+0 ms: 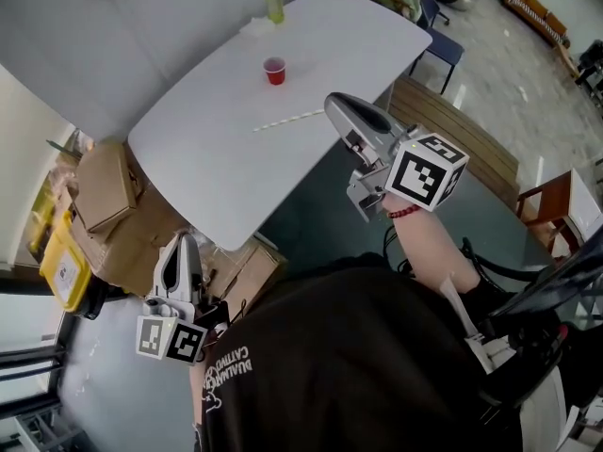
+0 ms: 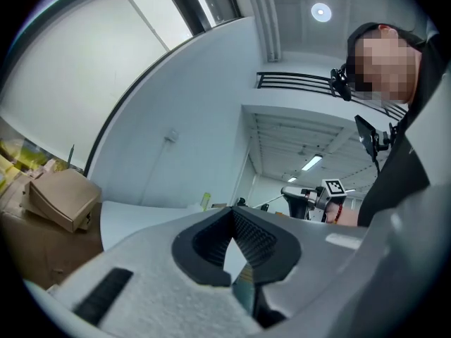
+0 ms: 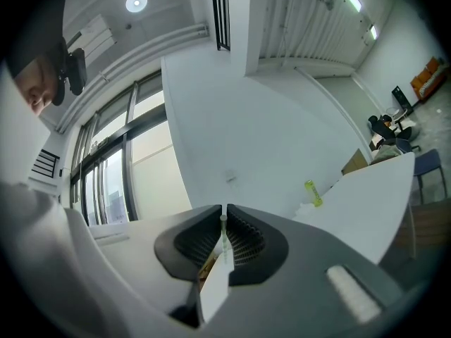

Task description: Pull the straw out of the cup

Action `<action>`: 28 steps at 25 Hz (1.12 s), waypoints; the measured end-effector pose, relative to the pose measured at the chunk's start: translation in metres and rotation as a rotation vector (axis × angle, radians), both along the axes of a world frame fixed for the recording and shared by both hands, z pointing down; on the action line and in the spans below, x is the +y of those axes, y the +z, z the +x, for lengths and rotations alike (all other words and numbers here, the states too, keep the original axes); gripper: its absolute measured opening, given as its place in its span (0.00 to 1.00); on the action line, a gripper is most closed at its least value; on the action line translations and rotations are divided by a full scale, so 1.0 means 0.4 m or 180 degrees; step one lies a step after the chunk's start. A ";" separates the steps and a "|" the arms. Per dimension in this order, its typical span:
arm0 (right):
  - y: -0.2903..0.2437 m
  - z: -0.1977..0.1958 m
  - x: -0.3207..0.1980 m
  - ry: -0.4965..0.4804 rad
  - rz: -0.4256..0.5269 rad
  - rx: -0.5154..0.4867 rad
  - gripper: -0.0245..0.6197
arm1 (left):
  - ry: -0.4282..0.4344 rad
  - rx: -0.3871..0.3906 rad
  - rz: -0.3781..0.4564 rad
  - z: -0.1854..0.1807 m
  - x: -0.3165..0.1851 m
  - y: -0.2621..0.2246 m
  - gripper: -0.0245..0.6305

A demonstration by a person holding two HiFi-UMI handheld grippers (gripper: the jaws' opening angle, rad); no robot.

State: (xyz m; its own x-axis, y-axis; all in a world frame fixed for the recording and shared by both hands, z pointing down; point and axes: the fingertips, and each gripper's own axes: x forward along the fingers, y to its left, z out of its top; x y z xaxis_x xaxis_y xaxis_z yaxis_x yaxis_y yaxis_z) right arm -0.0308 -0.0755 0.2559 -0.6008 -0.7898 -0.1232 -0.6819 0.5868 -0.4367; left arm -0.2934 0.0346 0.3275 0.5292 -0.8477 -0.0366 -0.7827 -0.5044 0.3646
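Observation:
A small red cup [image 1: 274,70] stands upright on the white table [image 1: 217,168], nothing in it that I can see. The thin white straw [image 1: 287,121] is out of the cup; it stretches left from the tip of my right gripper [image 1: 332,104], which is raised over the table's near edge. In the right gripper view the pads are closed on the straw [image 3: 224,239] at the right gripper's tips [image 3: 223,224]. My left gripper [image 1: 186,243] hangs low beside the table, pointing up, shut and holding nothing [image 2: 232,215].
A green bottle [image 1: 273,3] stands at the table's far edge. Cardboard boxes [image 1: 104,191] and a yellow bin [image 1: 64,266] crowd the floor left of the table. A blue chair [image 1: 443,40] and a wooden bench top [image 1: 471,144] lie to the right.

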 end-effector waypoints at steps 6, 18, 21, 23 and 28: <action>0.000 0.104 0.015 -0.0044 -0.0034 0.0020 0.08 | -0.0059 -0.0012 0.0054 0.099 0.019 -0.024 0.04; 0.010 0.318 0.062 -0.0212 -0.0109 0.0105 0.09 | -0.0209 0.0031 0.0030 0.317 0.066 -0.026 0.04; 0.030 0.362 0.083 -0.0286 -0.0161 0.0105 0.09 | -0.0243 0.0021 -0.0011 0.373 0.093 -0.016 0.04; 0.044 0.398 0.101 -0.0358 -0.0200 0.0075 0.09 | -0.0275 0.0009 -0.0023 0.419 0.117 -0.011 0.04; 0.075 0.507 0.165 -0.0525 -0.0243 0.0029 0.09 | -0.0400 0.0004 -0.0012 0.546 0.206 0.005 0.04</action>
State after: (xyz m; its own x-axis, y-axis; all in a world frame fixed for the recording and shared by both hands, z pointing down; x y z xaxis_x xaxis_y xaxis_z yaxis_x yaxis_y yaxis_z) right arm 0.1718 -0.0097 0.2858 -0.7239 -0.6873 -0.0606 -0.5833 0.6565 -0.4784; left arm -0.0750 0.1168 0.3294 0.4188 -0.9074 -0.0339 -0.8393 -0.4011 0.3671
